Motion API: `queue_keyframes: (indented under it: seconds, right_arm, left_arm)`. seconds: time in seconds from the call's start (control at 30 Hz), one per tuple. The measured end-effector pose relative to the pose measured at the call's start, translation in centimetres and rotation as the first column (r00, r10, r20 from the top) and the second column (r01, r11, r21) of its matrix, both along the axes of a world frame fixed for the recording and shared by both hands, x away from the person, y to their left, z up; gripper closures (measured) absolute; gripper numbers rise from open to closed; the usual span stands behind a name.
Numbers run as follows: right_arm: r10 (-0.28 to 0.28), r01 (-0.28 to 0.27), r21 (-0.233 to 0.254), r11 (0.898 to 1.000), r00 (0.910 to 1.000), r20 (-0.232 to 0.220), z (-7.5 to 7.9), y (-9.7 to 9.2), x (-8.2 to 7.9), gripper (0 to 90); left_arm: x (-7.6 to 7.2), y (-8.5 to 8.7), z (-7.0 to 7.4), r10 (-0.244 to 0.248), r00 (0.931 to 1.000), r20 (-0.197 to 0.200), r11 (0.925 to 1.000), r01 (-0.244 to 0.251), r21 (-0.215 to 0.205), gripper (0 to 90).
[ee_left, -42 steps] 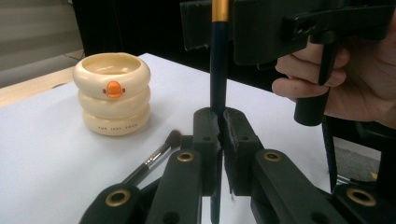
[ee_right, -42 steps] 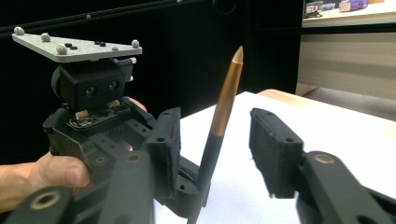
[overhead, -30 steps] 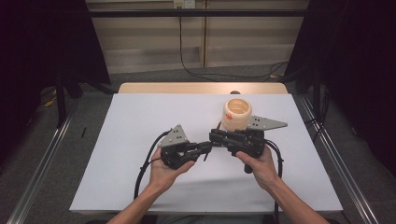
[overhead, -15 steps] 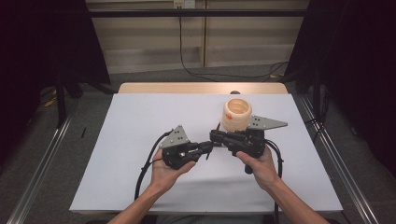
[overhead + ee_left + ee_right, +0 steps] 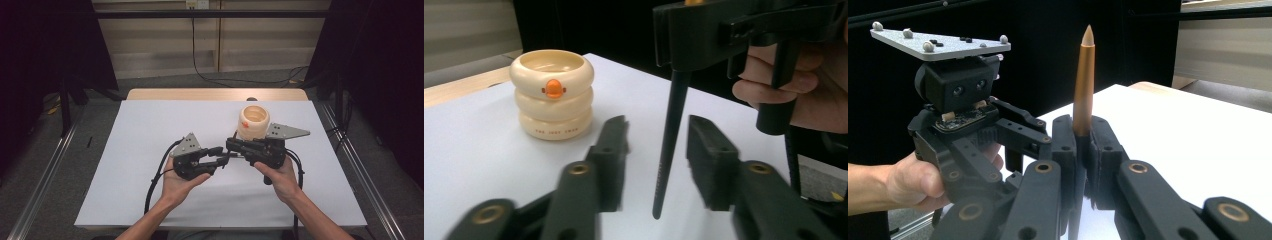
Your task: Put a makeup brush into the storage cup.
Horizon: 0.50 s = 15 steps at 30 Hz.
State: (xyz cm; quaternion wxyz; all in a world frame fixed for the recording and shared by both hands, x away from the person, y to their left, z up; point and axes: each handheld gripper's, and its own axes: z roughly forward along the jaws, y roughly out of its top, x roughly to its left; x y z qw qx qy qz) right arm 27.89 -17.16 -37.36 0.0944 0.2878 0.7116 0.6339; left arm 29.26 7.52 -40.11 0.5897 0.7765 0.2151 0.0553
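Pen (image 5: 1083,80) in right hand-held gripper (image 5: 1082,150)

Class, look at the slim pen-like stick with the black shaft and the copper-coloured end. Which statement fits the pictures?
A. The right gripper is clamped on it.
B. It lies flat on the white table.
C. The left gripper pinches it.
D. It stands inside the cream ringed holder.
A: the right gripper is shut on the stick, while the black shaft hangs between the spread pads of the left gripper, apart from the cream holder.
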Motion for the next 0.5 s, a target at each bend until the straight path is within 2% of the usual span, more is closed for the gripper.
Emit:
queue_keyframes:
  seconds: [0.1, 0.27, 0.37, 0.43, 0.5]
  right_arm:
    - [-0.001, 0.001, -0.003, 1.0, 1.0, 0.004, 0.02, -0.02, -0.02, 83.2]
    - [0.011, -0.011, -0.017, 1.0, 0.9998, 0.016, 0.31, -0.07, -0.13, 83.2]
    - [0.017, -0.016, -0.021, 1.0, 0.9996, 0.023, 0.47, -0.03, -0.23, 83.2]
    - [0.017, -0.017, -0.024, 1.0, 0.9996, 0.022, 0.43, -0.01, -0.22, 83.2]
    - [0.016, -0.015, -0.025, 1.0, 0.9997, 0.021, 0.39, -0.05, -0.21, 83.2]
  left_arm:
    - [0.2, 0.09, -0.02, 0.019, 0.9997, -0.017, 0.9998, -0.019, -0.005, 35.6]
    - [0.33, 0.26, 0.05, 0.047, 0.9988, -0.014, 0.9989, -0.047, -0.007, 22.0]
    - [0.5, 0.31, 0.06, 0.048, 0.9986, -0.021, 0.9988, -0.048, -0.006, 14.4]
    - [0.68, 0.41, 0.01, 0.042, 0.9979, -0.05, 0.999, -0.042, -0.011, 12.6]
    - [0.64, 0.48, 0.02, 0.05, 0.998, -0.039, 0.9988, -0.05, 0.002, 8.8]
